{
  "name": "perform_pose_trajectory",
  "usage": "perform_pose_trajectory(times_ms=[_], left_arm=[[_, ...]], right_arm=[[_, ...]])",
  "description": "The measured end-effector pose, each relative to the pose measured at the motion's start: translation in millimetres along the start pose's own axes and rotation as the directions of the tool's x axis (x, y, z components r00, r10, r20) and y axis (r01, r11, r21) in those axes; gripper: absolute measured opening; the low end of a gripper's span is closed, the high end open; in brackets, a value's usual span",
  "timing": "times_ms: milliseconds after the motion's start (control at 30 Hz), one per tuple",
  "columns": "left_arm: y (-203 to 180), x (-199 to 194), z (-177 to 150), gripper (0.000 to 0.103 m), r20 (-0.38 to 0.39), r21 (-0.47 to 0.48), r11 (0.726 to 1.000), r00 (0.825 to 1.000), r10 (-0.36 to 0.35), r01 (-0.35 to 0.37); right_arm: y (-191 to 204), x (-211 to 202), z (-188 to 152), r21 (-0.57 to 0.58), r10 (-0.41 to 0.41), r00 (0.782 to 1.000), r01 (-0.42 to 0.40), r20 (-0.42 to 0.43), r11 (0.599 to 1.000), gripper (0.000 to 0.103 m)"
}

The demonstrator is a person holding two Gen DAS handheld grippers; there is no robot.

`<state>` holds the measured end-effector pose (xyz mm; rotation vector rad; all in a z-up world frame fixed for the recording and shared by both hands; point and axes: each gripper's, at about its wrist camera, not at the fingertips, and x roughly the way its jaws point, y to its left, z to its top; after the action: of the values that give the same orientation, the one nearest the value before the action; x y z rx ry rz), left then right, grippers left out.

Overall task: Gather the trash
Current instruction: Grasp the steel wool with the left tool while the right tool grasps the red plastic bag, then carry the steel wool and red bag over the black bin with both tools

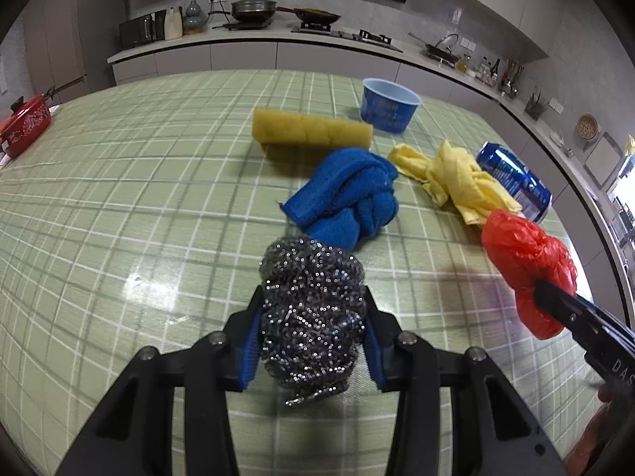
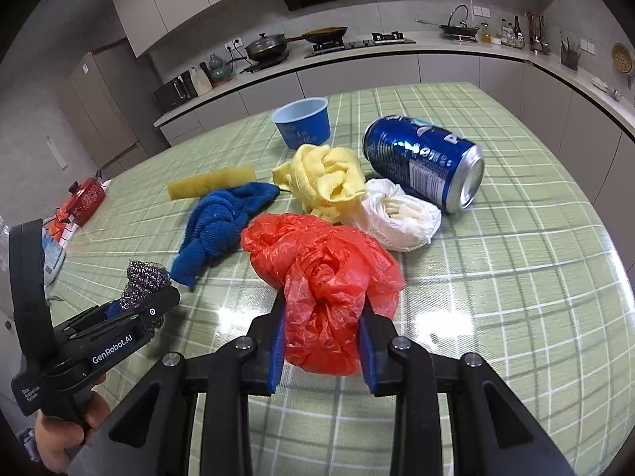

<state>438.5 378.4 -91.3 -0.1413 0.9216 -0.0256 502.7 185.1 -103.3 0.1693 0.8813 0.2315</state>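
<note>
My left gripper (image 1: 313, 317) is shut on a ball of steel wool (image 1: 313, 309) and holds it just above the green checked table (image 1: 139, 198); the steel wool also shows in the right wrist view (image 2: 145, 277). My right gripper (image 2: 322, 317) is shut on a crumpled red plastic bag (image 2: 321, 273), which also shows in the left wrist view (image 1: 524, 261). On the table lie a blue soda can (image 2: 424, 162) on its side, a white plastic bag (image 2: 401, 214), a yellow cloth (image 2: 325, 178), a knotted blue cloth (image 2: 222, 222), a yellow sponge (image 2: 210, 186) and a blue cup (image 2: 303, 121).
A red pot (image 1: 25, 123) sits at the table's left edge. Kitchen counters with pans, a stove and utensils (image 2: 357, 45) run behind and to the right of the table.
</note>
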Motion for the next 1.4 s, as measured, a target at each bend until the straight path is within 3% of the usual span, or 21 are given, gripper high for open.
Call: perform_pose_trajectory(times_ms=[267, 533, 733, 1033, 1233, 1400], left_arm=[[-23, -23, -7, 0.044, 0.045, -0.001, 1.000, 0.999, 0.015, -0.015], [-79, -37, -24, 0.044, 0.068, -0.004, 1.000, 0.998, -0.006, 0.006], [-130, -42, -30, 0.044, 0.059, 0.067, 0.996, 0.996, -0.061, 0.058], [-195, -39, -47, 0.044, 0.029, 0.188, 0.964, 0.980, -0.197, 0.188], [-252, -52, -61, 0.044, 0.012, 0.253, 0.938, 0.969, -0.246, 0.235], [-321, -63, -70, 0.044, 0.025, 0.298, 0.916, 0.957, -0.288, 0.268]], right_arm=[[-13, -30, -3, -0.021, 0.024, 0.999, -0.024, 0.042, 1.000, 0.033], [-72, -65, -15, -0.011, 0.002, 0.999, -0.002, 0.052, 1.000, 0.033], [-114, -102, -25, 0.059, -0.056, 0.994, 0.050, 0.096, 0.997, 0.033], [-171, -148, -62, 0.188, -0.222, 0.968, 0.198, 0.115, 0.962, 0.033], [-214, -181, -79, 0.261, -0.266, 0.955, 0.226, 0.128, 0.939, 0.033], [-280, -212, -88, 0.296, -0.299, 0.943, 0.246, 0.147, 0.923, 0.033]])
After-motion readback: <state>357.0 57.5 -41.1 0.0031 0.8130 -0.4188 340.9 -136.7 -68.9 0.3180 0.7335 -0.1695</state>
